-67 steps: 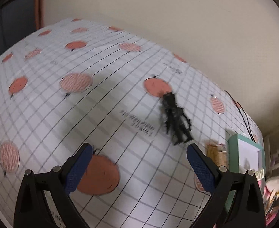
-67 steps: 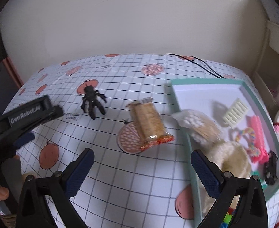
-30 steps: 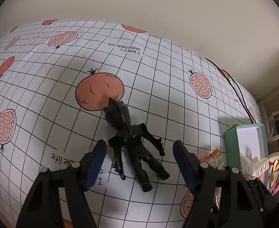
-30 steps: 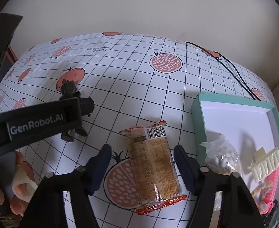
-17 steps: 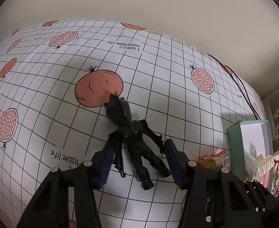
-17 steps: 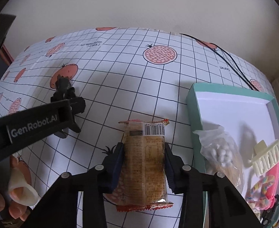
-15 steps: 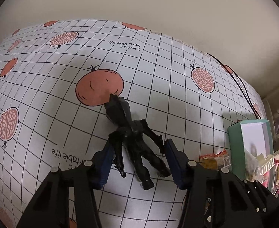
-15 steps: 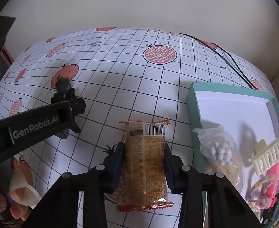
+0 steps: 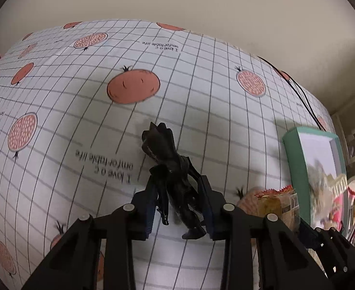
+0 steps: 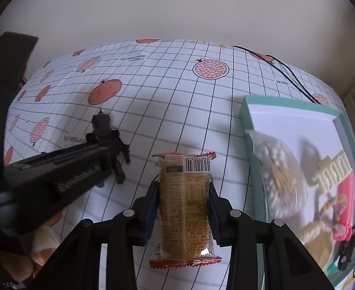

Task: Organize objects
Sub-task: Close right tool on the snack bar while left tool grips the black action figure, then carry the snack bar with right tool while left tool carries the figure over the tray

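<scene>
The right gripper [image 10: 184, 203] has its jaws clenched on a crinkly foil snack packet [image 10: 185, 207], a flat tan rectangle with red serrated ends and a barcode at its far end; the packet lies lengthwise between the jaws. The left gripper [image 9: 177, 206] grasps a glossy black plastic figurine [image 9: 171, 169] by its legs and lower body, its spiky head pointing away. Beyond both lies the desk [image 10: 167, 101], covered in a white gridded cloth printed with pomegranates. To the right sits a teal-rimmed tray [image 10: 246, 111]. Only the right wrist view shows its contents clearly: a clear bag of white beads [image 10: 277, 166], a cream toothed hair clip [image 10: 334, 171]. The left view blurs them.
</scene>
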Available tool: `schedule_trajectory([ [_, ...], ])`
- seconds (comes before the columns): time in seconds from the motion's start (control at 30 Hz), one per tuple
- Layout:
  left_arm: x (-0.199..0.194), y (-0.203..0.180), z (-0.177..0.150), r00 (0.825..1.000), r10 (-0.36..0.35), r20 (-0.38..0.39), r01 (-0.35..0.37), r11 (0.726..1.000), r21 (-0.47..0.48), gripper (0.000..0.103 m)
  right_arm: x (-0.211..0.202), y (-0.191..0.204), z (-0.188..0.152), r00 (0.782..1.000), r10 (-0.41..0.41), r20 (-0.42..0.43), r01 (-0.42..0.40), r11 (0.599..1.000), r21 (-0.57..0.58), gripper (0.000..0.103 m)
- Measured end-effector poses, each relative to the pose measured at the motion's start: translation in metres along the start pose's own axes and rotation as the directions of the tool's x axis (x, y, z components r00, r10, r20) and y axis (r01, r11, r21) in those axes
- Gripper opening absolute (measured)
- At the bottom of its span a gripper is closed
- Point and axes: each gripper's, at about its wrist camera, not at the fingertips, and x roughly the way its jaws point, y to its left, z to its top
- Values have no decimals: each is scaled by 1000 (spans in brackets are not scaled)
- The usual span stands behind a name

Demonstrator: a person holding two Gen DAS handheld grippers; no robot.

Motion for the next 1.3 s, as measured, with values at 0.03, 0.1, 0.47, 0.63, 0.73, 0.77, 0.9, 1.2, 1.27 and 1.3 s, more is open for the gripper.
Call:
schedule_trajectory([
  [0.03,-3,-1,-5,1000,2,-4,-2,1000,2,35,-2,1,-3,1000,0,0,0,1000,-2,40],
  [0.1,-6,-2,-12,1000,1,-13,0,1000,3,34,-7,2,-10,1000,-3,1,3,1000,-6,40],
  [0.47,-24,-7,-45,1000,-3,-30,2,1000,-9,25,-32,-8,-45,1000,-9,-3,9,1000,30,40],
  [0.63,-33,-15,-54,1000,-3,-23,3,1000,11,22,-45,-15,-57,1000,-1,14,0,998,60,40],
  [0.73,-37,-16,-60,1000,-7,-21,7,1000,11,22,-51,-19,-62,1000,8,19,-10,997,80,40],
  [0.77,-40,-16,-62,1000,-9,-15,9,1000,11,22,-53,-19,-64,1000,9,21,-10,997,83,40],
  [0.9,-53,-16,-67,1000,-9,21,9,1000,5,22,-60,-23,-69,999,11,31,-14,996,90,40],
  [1.2,-87,-19,-79,991,-41,126,43,999,-12,22,-78,-35,-76,997,25,79,-34,993,115,40],
  [1.27,-95,-21,-81,986,-56,158,59,998,-11,22,-83,-39,-77,995,26,95,-39,991,130,40],
  [1.3,-98,-23,-82,984,-61,169,64,998,-11,22,-86,-44,-78,994,30,106,-45,989,144,40],
])
